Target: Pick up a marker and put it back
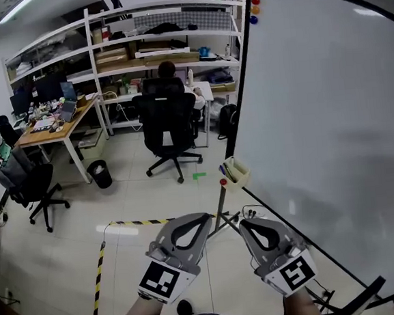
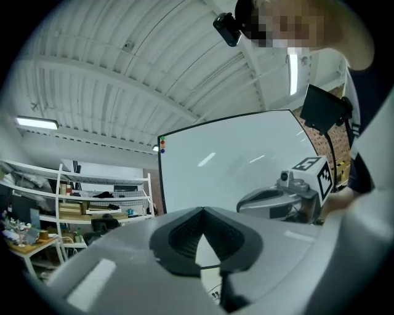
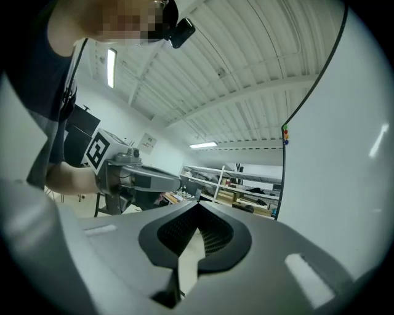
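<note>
A small beige holder (image 1: 240, 173) hangs on the left edge of the big whiteboard (image 1: 319, 143), with several markers (image 1: 225, 171) standing in it. Both grippers are held low in front of me, below the holder and apart from it. My left gripper (image 1: 206, 218) has its jaws shut with nothing between them, and it points up toward the whiteboard (image 2: 234, 160) in its own view (image 2: 202, 209). My right gripper (image 1: 246, 222) is likewise shut and holds nothing (image 3: 198, 203). Each gripper shows in the other's view: the right one (image 2: 277, 200), the left one (image 3: 132, 175).
A person sits in a black office chair (image 1: 170, 121) at a desk by white shelves (image 1: 146, 48). Another chair (image 1: 28, 182) and a wooden desk (image 1: 57, 128) stand at the left, with a black bin (image 1: 100, 174). Yellow-black tape (image 1: 98, 278) crosses the floor. The whiteboard's stand legs (image 1: 223, 216) lie near my grippers.
</note>
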Tool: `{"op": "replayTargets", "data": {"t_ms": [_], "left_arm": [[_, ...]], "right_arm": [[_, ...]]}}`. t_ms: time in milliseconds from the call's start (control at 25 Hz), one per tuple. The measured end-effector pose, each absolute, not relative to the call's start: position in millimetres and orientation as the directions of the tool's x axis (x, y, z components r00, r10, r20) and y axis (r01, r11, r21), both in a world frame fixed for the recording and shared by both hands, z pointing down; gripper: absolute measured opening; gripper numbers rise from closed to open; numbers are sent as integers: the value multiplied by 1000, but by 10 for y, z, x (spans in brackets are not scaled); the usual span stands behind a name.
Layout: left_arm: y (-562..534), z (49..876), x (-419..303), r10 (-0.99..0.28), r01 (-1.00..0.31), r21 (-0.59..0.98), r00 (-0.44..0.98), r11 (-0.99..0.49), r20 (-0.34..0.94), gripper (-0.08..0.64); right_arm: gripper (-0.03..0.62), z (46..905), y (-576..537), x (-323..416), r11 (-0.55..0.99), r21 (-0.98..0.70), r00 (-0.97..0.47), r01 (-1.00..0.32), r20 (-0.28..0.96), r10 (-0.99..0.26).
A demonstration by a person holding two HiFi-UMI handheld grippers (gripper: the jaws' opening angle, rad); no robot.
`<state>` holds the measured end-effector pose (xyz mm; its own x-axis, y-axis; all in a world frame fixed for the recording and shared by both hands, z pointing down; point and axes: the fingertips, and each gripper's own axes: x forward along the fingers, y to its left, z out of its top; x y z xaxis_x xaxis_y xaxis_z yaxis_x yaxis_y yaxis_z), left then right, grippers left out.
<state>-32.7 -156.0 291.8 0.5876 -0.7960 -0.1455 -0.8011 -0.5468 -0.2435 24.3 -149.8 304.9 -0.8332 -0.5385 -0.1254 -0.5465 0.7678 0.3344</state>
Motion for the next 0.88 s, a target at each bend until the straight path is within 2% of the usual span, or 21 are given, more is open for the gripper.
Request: {"op": "replayTargets", "data": {"t_ms": [440, 600, 880], "left_arm": [[-636, 2997, 419, -856, -837, -279, 510, -471, -84, 5], [-371, 2942, 402, -876, -858, -273, 473, -435, -91, 5], [-32, 3139, 359, -900, -885, -222, 431, -409, -61, 5]], "right_arm": [[1, 3194, -800, 989, 834, 273, -876, -480, -107, -469], [1, 3142, -573, 942, 862, 252, -898, -441, -137, -419], [0, 3389, -265, 854, 892, 228, -920, -391, -82, -382]]}}
